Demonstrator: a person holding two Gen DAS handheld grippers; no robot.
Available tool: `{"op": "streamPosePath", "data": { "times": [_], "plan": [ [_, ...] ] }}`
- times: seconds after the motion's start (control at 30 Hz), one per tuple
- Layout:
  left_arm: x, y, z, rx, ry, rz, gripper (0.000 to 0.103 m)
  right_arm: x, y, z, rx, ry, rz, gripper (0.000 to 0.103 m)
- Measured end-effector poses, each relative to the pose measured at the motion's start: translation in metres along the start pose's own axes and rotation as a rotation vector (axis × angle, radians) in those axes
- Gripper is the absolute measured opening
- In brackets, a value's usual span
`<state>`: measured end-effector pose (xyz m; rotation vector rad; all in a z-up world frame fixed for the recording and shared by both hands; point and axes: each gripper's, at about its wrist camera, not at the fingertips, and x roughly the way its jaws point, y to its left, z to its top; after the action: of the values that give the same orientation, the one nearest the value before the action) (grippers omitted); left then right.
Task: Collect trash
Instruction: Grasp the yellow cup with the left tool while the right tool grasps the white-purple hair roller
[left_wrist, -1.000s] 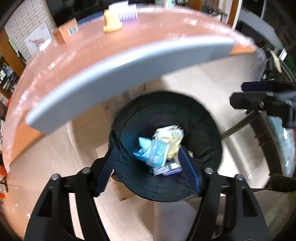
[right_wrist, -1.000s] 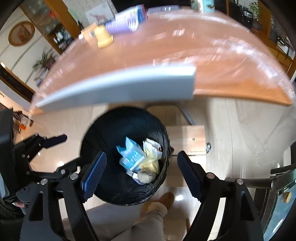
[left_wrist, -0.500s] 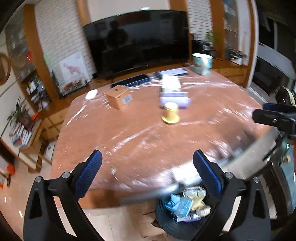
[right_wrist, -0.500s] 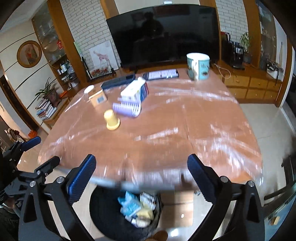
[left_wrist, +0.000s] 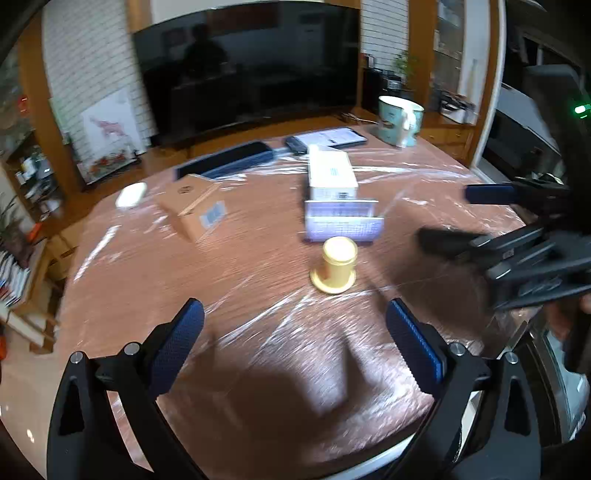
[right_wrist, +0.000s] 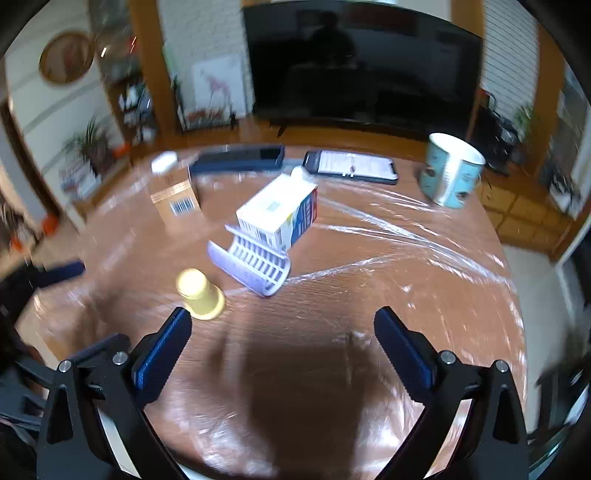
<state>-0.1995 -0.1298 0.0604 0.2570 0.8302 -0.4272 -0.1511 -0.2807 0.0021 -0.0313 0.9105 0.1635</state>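
An upturned yellow paper cup (left_wrist: 334, 266) (right_wrist: 200, 295) stands on the brown table (left_wrist: 221, 295) (right_wrist: 369, 295). Behind it lies a white and blue box (left_wrist: 330, 173) (right_wrist: 277, 211) with its white tray (left_wrist: 343, 221) (right_wrist: 255, 264) pulled out. A brown cardboard box (left_wrist: 195, 208) (right_wrist: 176, 201) sits further left. My left gripper (left_wrist: 295, 343) is open and empty, near the front edge. My right gripper (right_wrist: 282, 350) is open and empty; it shows at the right of the left wrist view (left_wrist: 517, 236). The trash bin is out of view.
A teal mug (left_wrist: 399, 122) (right_wrist: 450, 170) stands at the back right. A phone (left_wrist: 327, 138) (right_wrist: 351, 168), a dark flat case (left_wrist: 225, 160) (right_wrist: 238, 157) and a small white object (left_wrist: 131, 195) (right_wrist: 164, 160) lie at the back. A television (right_wrist: 362, 62) stands behind the table.
Both grippers rose from over the black trash bin below the table edge to above the tabletop. The bin with its trash dropped out of view. Both stayed open.
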Motion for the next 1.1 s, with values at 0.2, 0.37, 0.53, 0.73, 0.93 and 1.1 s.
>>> {"op": "streamPosePath", "data": {
  "times": [0.2,0.37,0.53,0.73,0.93,1.1],
  "plan": [
    [0.027,-0.009,0.012,0.034,0.013,-0.046,0.096,0.027,-0.007,0.006,-0.007,0.050,0.040,0.084],
    [0.052,-0.009,0.019,0.046,0.056,-0.083,0.077,0.045,-0.006,0.013,-0.033,0.072,0.079,0.081],
    [0.065,0.000,0.023,0.035,0.074,-0.118,0.064,0.061,-0.005,0.024,-0.045,0.085,0.133,0.081],
    [0.077,0.011,0.027,0.016,0.106,-0.169,0.045,0.077,0.003,0.034,-0.069,0.103,0.175,0.067],
    [0.080,0.019,0.030,0.012,0.113,-0.190,0.037,0.078,0.008,0.036,-0.068,0.097,0.223,0.050],
    [0.078,0.030,0.030,-0.035,0.114,-0.181,0.036,0.071,0.009,0.033,-0.037,0.082,0.256,0.048]
  ]
}}
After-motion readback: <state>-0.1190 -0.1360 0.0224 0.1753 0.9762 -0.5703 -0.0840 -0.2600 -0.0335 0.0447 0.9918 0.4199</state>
